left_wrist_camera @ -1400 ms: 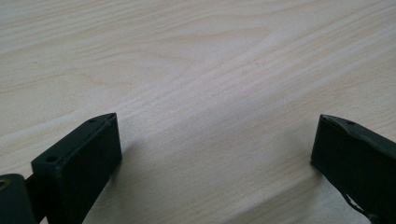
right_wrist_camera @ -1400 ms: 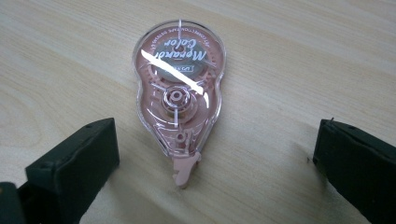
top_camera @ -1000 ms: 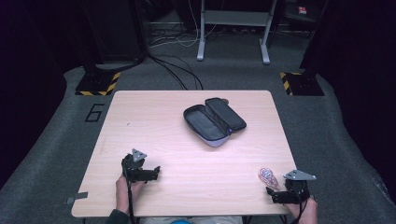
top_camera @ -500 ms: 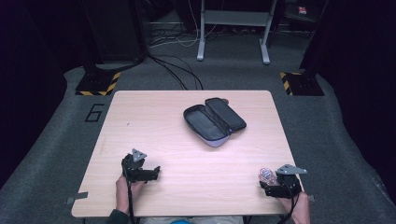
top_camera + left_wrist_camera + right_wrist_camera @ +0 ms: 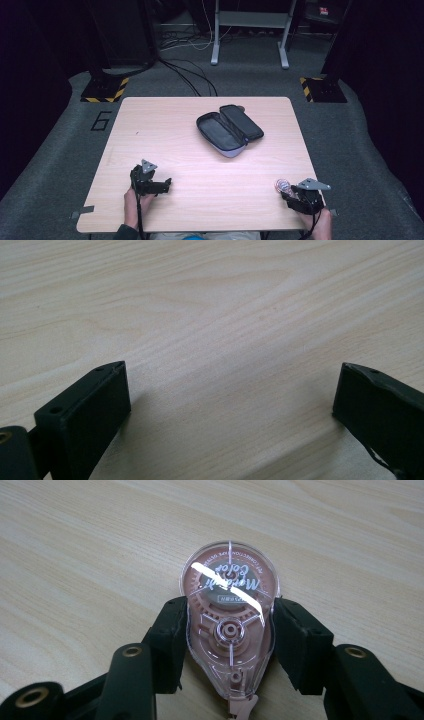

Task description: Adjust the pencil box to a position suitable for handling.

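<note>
A clear pink correction-tape dispenser (image 5: 230, 625) lies flat on the pale wooden table (image 5: 165, 130) near its front right corner (image 5: 281, 186). My right gripper (image 5: 231, 611) has just been closing on it, and both black pads now press against its sides; in the high view that gripper (image 5: 287, 193) sits just behind the dispenser. An open dark pencil case (image 5: 229, 130) with a grey lining rests at the table's middle, toward the back. At the front left my left gripper (image 5: 165, 184) rests open, with only bare wood between its jaws in the left gripper view (image 5: 231, 372).
Grey carpet surrounds the table. Beyond the far edge stand a metal frame (image 5: 250, 30), black cables (image 5: 190, 75) and two bases with yellow-black stripes (image 5: 106, 90) (image 5: 320, 89). A number marking (image 5: 101, 120) lies on the floor at the left.
My right gripper has edged left toward the dispenser and its jaws have come in from wide apart onto the dispenser's sides. The left gripper has stayed put.
</note>
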### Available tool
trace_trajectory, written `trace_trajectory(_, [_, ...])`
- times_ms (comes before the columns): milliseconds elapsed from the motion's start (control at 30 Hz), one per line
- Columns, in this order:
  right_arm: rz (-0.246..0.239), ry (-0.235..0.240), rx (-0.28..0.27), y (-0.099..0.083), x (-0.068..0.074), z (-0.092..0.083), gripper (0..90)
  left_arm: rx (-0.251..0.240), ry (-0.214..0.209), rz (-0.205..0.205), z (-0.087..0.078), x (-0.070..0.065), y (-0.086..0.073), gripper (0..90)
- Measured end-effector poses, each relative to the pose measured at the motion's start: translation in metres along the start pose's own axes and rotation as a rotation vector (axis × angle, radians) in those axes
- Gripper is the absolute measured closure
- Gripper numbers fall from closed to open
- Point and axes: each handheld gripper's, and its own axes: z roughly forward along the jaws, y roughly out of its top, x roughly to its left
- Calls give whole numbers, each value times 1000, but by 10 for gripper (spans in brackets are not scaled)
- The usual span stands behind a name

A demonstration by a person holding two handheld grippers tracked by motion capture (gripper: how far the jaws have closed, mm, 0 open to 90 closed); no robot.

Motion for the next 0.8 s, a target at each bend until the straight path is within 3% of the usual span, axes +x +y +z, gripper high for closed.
trace_trajectory(167, [-8, -21, -14, 0, 4, 0, 496, 0, 0, -1, 0, 0, 0, 18])
trace_trajectory(433, [-8, 2, -67, 13, 10, -9, 496, 0, 0, 0, 0, 0, 0, 18])
trace_trajectory(667, [-32, 57, -106, 32, 31, -8, 496, 0, 0, -1, 0, 0, 0, 18])
trace_trajectory(800, [-61, 102, -99, 43, 48, 4, 496, 0, 0, 0, 0, 0, 0, 18])
